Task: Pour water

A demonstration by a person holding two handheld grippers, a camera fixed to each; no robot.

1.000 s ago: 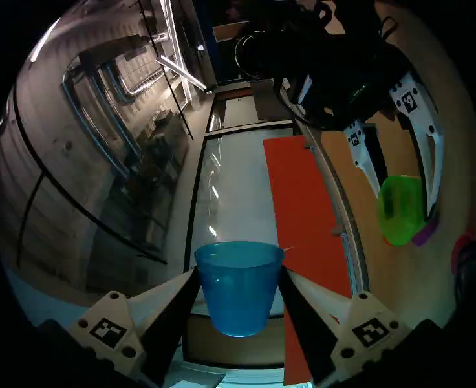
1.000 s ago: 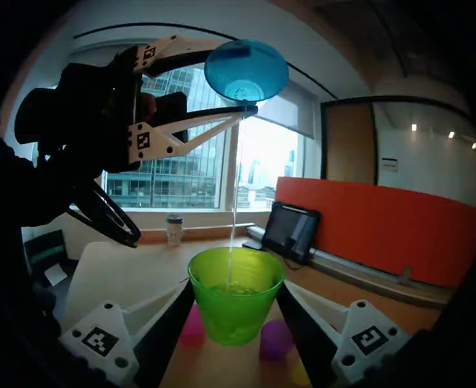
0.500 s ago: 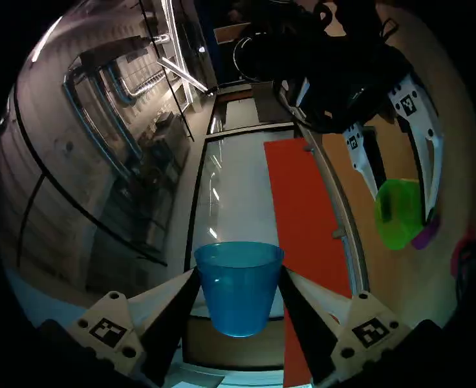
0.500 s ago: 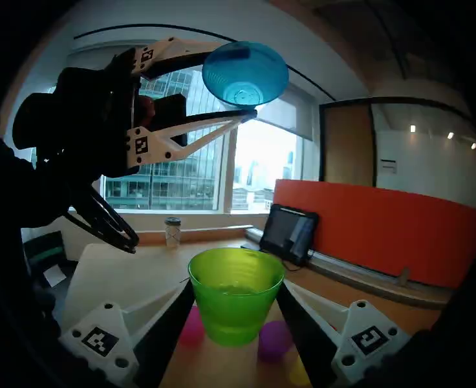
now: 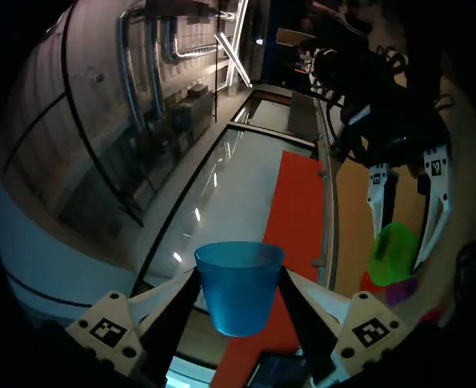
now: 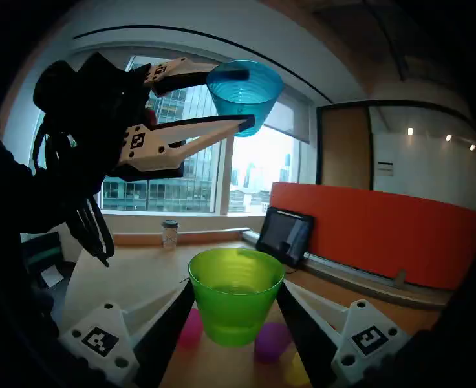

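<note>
In the left gripper view, my left gripper (image 5: 239, 292) is shut on a blue plastic cup (image 5: 239, 286). In the right gripper view that blue cup (image 6: 244, 90) hangs high up, tipped partly on its side, in the left gripper (image 6: 241, 97). My right gripper (image 6: 236, 304) is shut on a green cup (image 6: 235, 294), held upright with some water in its bottom. From the left gripper view the green cup (image 5: 392, 254) sits far right between the right gripper's white fingers (image 5: 375, 194). No stream runs between the cups.
A wooden table (image 6: 141, 271) lies below, with a paper coffee cup (image 6: 169, 233) and a tablet (image 6: 285, 236) at the back. Purple, pink and yellow cups (image 6: 270, 341) stand under the green cup. An orange wall (image 6: 393, 233) and windows (image 6: 173, 181) lie beyond.
The thin stream of water from the blue cup into the green cup has stopped. The left gripper has rotated the blue cup back toward upright. The green cup has stayed put.
</note>
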